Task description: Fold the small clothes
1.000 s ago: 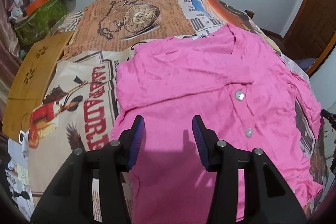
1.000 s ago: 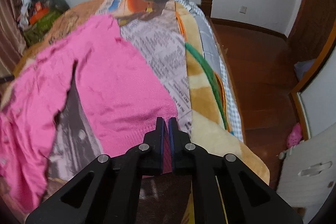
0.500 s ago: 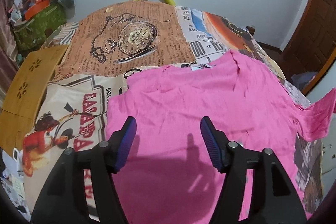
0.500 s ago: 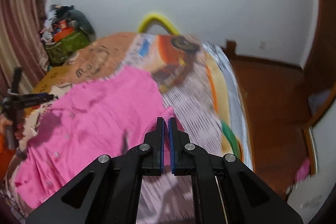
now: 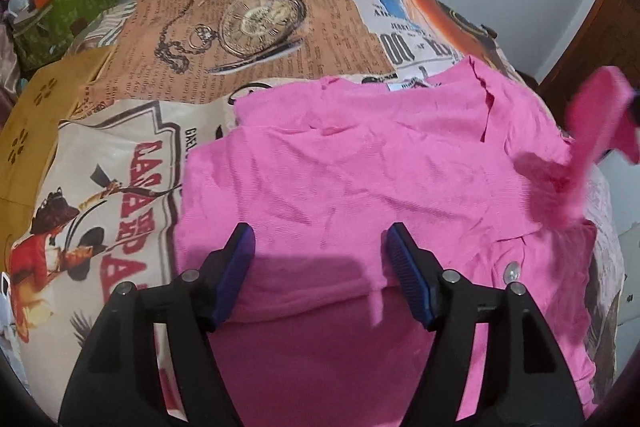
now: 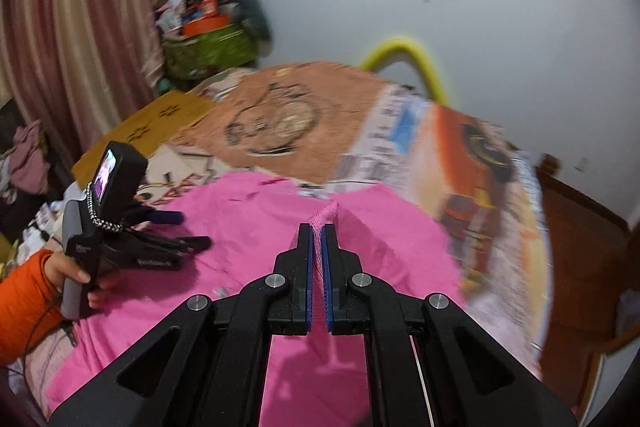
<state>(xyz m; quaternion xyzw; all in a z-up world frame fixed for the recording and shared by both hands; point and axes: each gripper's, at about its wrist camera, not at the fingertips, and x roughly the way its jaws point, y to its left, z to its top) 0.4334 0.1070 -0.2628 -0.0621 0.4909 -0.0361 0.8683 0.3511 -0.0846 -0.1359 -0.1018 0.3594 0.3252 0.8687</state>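
The right gripper [image 6: 316, 263] is clamped on the pink shirt's [image 5: 360, 163] sleeve. The left gripper [image 5: 322, 267], opening and empty, hovers above the shirt. With nothing pinning it, the shirt may drag and bunch.

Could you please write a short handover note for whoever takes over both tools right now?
Right tool: shut on a sleeve of the pink top, holding it raised above the garment's body.
Left tool: jaws opening, nothing between them, hanging over the top's near part.
The pink top lies spread on the printed bedspread, one button showing on its right side.
Done: the sleeve is lifted clear of the bed.
Left: probably lay that sleeve over the body, then finish the remaining folds.
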